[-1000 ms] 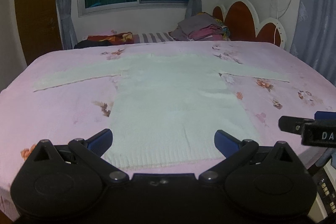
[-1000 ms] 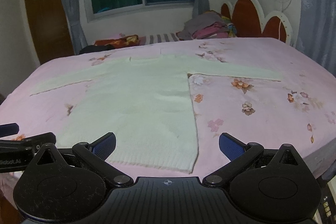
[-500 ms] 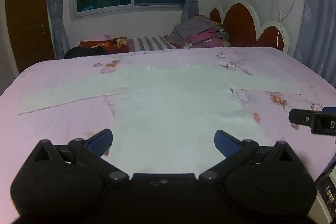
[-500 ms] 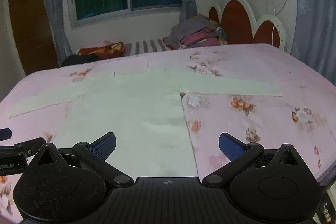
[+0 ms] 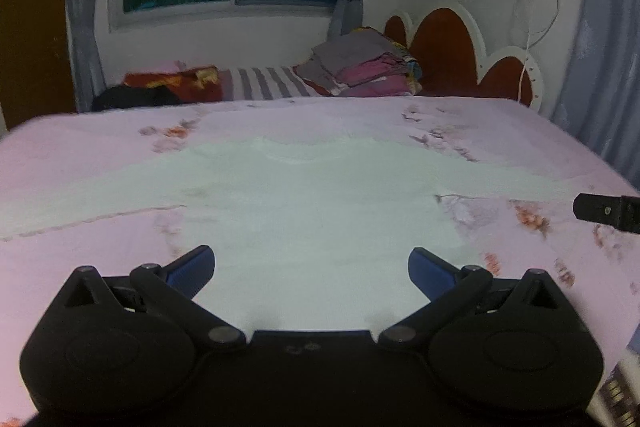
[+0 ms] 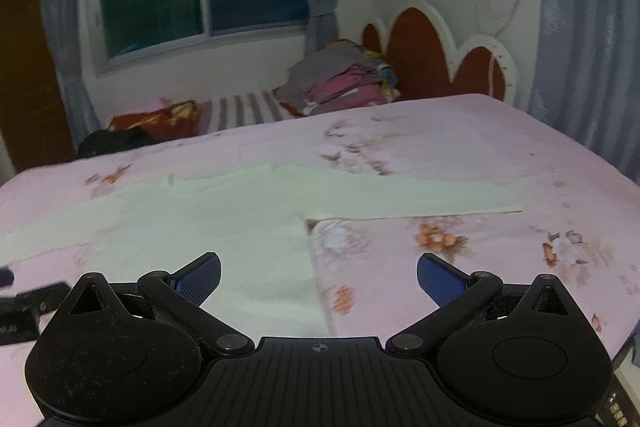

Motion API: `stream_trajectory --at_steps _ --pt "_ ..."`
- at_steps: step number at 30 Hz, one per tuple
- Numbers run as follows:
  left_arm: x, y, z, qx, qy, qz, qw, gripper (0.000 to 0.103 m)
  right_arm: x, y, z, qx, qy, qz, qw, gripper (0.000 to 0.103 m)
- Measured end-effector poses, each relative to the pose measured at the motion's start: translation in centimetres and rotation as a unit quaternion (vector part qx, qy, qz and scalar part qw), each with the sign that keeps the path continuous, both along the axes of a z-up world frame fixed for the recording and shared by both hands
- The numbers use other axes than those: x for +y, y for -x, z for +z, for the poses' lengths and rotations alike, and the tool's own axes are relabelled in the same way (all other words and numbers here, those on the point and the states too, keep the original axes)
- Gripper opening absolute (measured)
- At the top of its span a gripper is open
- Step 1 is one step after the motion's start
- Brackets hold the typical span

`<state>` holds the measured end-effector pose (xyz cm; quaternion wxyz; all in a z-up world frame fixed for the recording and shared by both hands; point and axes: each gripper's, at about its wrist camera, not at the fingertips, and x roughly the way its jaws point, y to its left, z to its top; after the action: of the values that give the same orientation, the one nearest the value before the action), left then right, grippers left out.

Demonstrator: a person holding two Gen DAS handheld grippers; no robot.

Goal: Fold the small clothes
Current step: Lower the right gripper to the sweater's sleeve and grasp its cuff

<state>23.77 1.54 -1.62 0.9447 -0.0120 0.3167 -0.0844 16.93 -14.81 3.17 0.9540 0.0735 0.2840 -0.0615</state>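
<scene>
Lying flat on the pink bed [image 5: 80,167], sleeves spread, the white sweater [image 5: 312,195] is not yet folded. Both left gripper [image 5: 310,265] and right gripper [image 6: 319,273] hover above it, jaws released; next probably grasping a sleeve.

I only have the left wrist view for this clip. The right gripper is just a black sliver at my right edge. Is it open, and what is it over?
Observer: The right gripper is wide open with nothing between its fingers. The sweater's side edge, below the armpit, runs through the gap.
Operator: I lose the sleeve on that side behind the sliver. Where does it end?
Observer: That sleeve lies flat and straight on the pink bedsheet. Its cuff is in plain view, short of the bed's edge.
</scene>
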Motion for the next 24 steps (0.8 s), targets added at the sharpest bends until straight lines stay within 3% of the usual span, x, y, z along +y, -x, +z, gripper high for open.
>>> stream_trajectory --at_steps 7,13,19,20,21,22,24 --pt "-3.4 -4.5 -2.1 0.051 -0.006 -0.008 0.9987 0.103 -9.9 -4.9 -2.6 -0.032 -0.044 -0.078 0.995 0.103" --pt "-7.8 -9.1 -3.3 0.068 -0.044 0.007 0.9967 0.103 -20.7 -9.9 -5.8 -0.009 -0.131 -0.126 0.983 0.103" --pt "-11.5 -12.4 -4.1 0.080 -0.040 0.014 0.9959 0.103 -28.3 -13.0 -8.3 -0.004 -0.154 -0.174 0.973 0.103" --pt "-12.0 -12.8 -4.3 0.080 -0.042 0.019 0.9958 0.103 -29.1 -13.3 -8.8 -0.003 -0.158 -0.180 0.971 0.090" --pt "-12.3 -13.1 -4.3 0.080 -0.042 0.024 0.9956 0.103 -29.8 -13.5 -9.3 -0.002 -0.163 -0.183 0.969 0.071" --pt "-12.5 -13.4 -4.4 0.081 -0.040 0.028 0.9955 0.103 -30.7 -13.9 -9.9 0.008 -0.171 -0.188 0.967 0.038" --pt "-13.0 -14.1 -4.6 0.085 -0.041 0.034 0.9949 0.103 -32.2 -14.6 -11.5 0.024 -0.196 -0.198 0.960 0.037"
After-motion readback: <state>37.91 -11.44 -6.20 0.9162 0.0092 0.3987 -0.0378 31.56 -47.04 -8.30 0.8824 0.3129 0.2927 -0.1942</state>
